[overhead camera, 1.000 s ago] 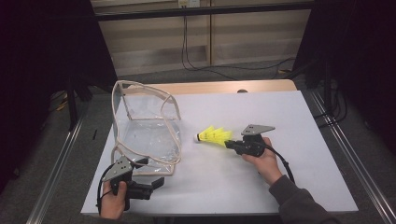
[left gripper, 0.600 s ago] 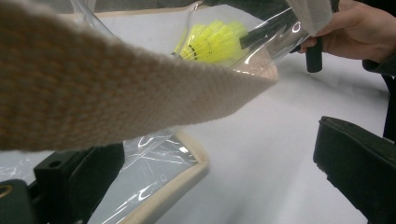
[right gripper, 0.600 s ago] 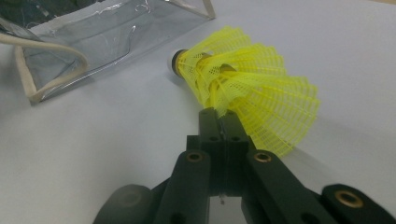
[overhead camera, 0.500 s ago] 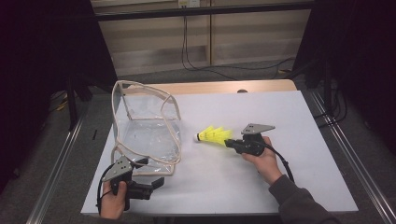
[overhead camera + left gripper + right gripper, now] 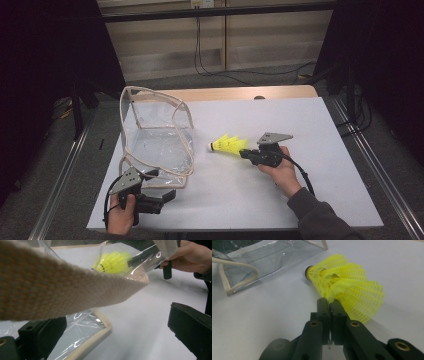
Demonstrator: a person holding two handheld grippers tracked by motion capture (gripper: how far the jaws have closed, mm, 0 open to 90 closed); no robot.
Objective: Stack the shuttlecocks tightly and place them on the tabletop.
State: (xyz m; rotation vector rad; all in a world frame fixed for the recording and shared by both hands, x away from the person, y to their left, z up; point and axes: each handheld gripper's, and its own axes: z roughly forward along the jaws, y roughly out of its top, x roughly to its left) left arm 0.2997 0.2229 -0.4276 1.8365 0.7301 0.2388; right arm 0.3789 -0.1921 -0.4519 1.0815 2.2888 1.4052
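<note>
A yellow mesh shuttlecock [image 5: 229,145] hangs just above the white table, cork end pointing left toward a clear plastic bag [image 5: 157,145] with beige trim. My right gripper [image 5: 242,153] is shut on the rim of its skirt; the right gripper view shows both jaws pinching the yellow shuttlecock [image 5: 347,290] mesh at my right gripper [image 5: 330,302]. My left gripper [image 5: 167,195] sits at the bag's near corner, open. In the left gripper view my left gripper [image 5: 115,320] has its jaws wide apart. The bag's beige strap [image 5: 62,282] crosses above them, and its clear corner lies by the left jaw.
The bag stands open at the left half of the white table sheet [image 5: 300,120], its mouth facing right. A wooden table edge [image 5: 240,93] runs along the back. Metal rails [image 5: 370,170] flank both sides. The right hand [image 5: 195,255] shows through the bag.
</note>
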